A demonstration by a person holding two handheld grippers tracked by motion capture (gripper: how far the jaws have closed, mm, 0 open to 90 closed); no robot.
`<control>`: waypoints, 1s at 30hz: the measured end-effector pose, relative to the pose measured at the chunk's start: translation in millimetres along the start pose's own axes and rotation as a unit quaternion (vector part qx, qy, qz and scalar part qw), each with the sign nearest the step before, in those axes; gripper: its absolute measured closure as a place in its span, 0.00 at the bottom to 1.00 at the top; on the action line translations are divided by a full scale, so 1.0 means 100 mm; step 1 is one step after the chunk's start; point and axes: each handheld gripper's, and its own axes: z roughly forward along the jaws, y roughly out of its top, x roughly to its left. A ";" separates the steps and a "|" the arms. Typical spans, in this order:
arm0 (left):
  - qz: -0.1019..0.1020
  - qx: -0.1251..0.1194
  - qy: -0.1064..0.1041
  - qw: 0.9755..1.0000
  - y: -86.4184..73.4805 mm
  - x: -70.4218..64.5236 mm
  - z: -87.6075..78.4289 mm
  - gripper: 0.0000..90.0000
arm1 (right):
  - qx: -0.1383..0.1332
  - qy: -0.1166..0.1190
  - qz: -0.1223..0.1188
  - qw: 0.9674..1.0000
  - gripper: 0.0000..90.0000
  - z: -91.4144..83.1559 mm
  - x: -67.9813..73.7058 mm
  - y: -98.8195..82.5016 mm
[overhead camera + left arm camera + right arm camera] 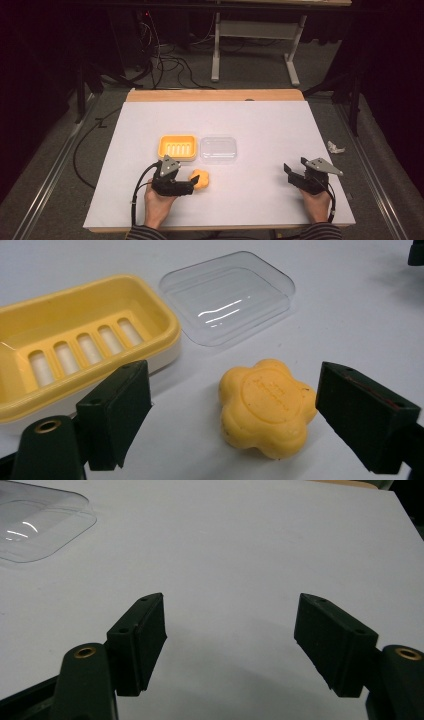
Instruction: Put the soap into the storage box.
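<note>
At the near edge of the white table [260,120], two striped sleeves and two hands are seen coming in from the bottom of the high view. The left tool [192,184] is held low over the table at the near left, with its jaws spread wide apart; in the left gripper view the two black jaws are seen standing on either side of an orange flower-shaped soap [267,407], which lies flat on the table between them. The soap is nearer the right-hand jaw of that view than the other, and no contact between either jaw and the soap can be made out. In the high view the soap [201,179] is found just right of the left tool, touching or nearly touching its tip. The right tool [289,172] is held at the near right of the table, well apart from the soap, and its jaws are likewise spread apart over bare table surface, with nothing between them, as is shown in the right gripper view [230,645]. Farther from the person, just beyond the soap, a yellow soap dish [177,147] with a slotted floor is set on the table, and nothing is seen lying in it. Just beside it on the right, a clear plastic lid [218,149] is laid, close to the dish. Beyond the far edge of the table, cables [170,62] are seen on the floor.
</note>
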 end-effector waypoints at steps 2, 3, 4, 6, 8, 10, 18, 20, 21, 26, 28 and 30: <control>0.002 0.004 -0.002 1.000 0.01 -0.02 0.02 0.16 | 0.000 0.000 -0.001 1.000 0.32 0.00 0.00 0.00; 0.005 0.009 -0.002 1.000 0.01 -0.03 0.04 0.16 | 0.000 0.000 0.000 1.000 0.32 0.00 0.00 0.00; 0.009 0.013 -0.002 1.000 0.02 -0.04 0.05 0.16 | 0.000 0.000 -0.001 1.000 0.32 0.00 0.00 0.00; 0.012 0.018 -0.004 1.000 0.03 -0.06 0.07 0.16 | 0.000 0.000 0.000 1.000 0.32 0.00 0.00 0.00; 0.017 0.024 -0.004 1.000 0.03 -0.09 0.09 0.16 | 0.001 0.000 0.000 1.000 0.33 0.00 0.00 0.00; 0.019 0.030 -0.006 0.999 0.03 -0.11 0.13 0.16 | 0.001 -0.001 0.000 1.000 0.33 0.00 0.00 0.00; 0.028 0.053 -0.007 0.998 0.04 -0.18 0.22 0.16 | 0.000 0.000 0.000 1.000 0.32 0.00 0.00 0.00; 0.033 0.062 -0.008 0.998 0.05 -0.20 0.25 0.16 | -0.001 0.000 0.000 1.000 0.32 0.00 0.00 0.00; 0.033 0.066 -0.009 0.997 0.05 -0.21 0.27 0.16 | -0.001 0.000 -0.001 1.000 0.32 0.00 0.00 0.00; 0.042 0.082 -0.008 0.996 0.05 -0.25 0.33 0.16 | -0.001 -0.001 -0.001 1.000 0.32 0.00 0.00 0.00; 0.042 0.086 -0.005 0.995 0.04 -0.26 0.36 0.16 | -0.001 0.000 -0.001 1.000 0.32 0.00 0.00 0.00; 0.043 0.092 -0.002 0.995 0.04 -0.27 0.38 0.16 | -0.001 0.000 -0.001 1.000 0.32 0.00 0.00 0.00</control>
